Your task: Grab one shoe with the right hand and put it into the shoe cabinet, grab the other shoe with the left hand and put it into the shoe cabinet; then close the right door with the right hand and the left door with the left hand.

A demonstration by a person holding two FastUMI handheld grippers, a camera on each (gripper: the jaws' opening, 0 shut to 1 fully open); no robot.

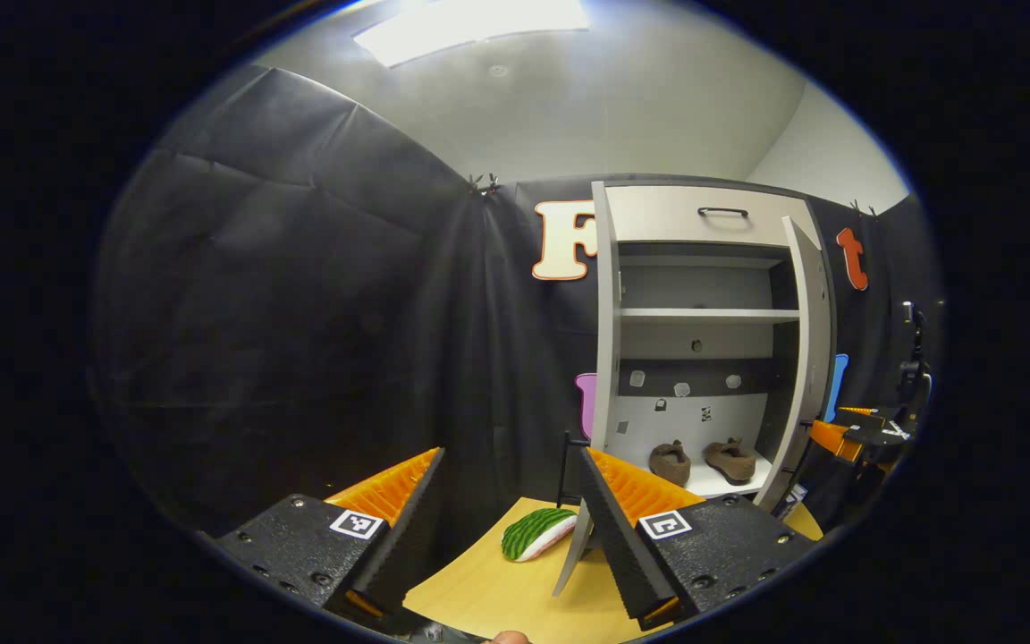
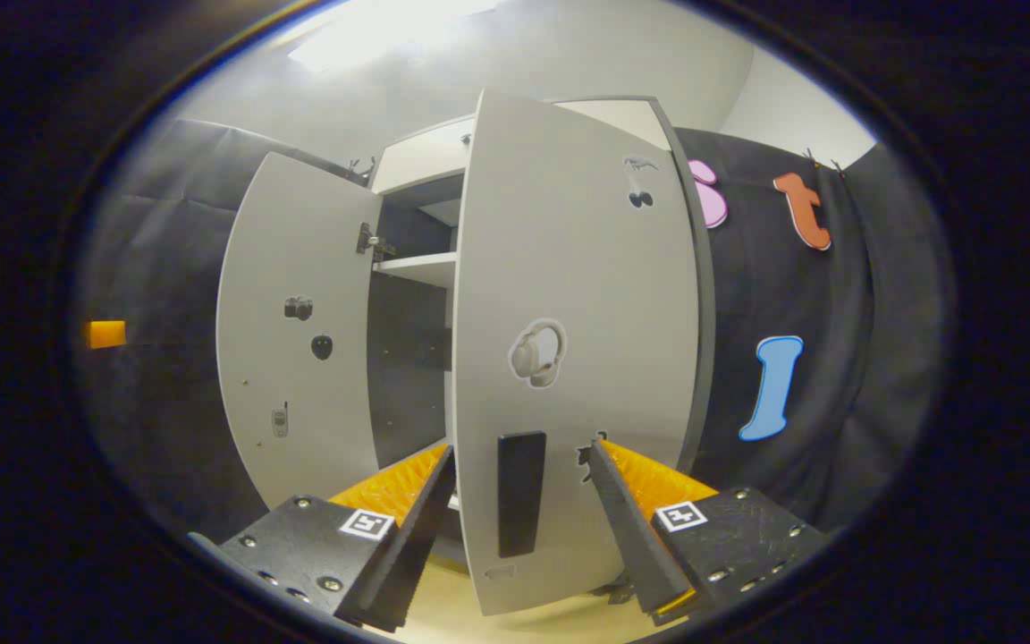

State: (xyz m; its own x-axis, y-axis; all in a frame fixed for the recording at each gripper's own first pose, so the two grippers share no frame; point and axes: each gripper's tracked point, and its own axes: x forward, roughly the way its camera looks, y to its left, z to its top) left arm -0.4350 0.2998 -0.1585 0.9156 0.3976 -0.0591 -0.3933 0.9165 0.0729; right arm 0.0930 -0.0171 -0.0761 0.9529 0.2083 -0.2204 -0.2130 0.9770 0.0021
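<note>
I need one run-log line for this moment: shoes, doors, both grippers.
shoes: both on bottom shelf | right door: open, handle between fingers | left door: open | right gripper: open | left gripper: open, holds nothing

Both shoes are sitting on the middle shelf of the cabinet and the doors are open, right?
Not quite. In the left gripper view the two shoes sit on the bottom shelf of the cabinet; the middle shelf is bare. The doors are open, as you said: see the right door in the right gripper view.

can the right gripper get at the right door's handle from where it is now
Probably yes. In the right gripper view the right gripper is open, and the right door stands just ahead with its dark handle between the fingers. Nothing sits between them, though contact isn't clear.
</note>
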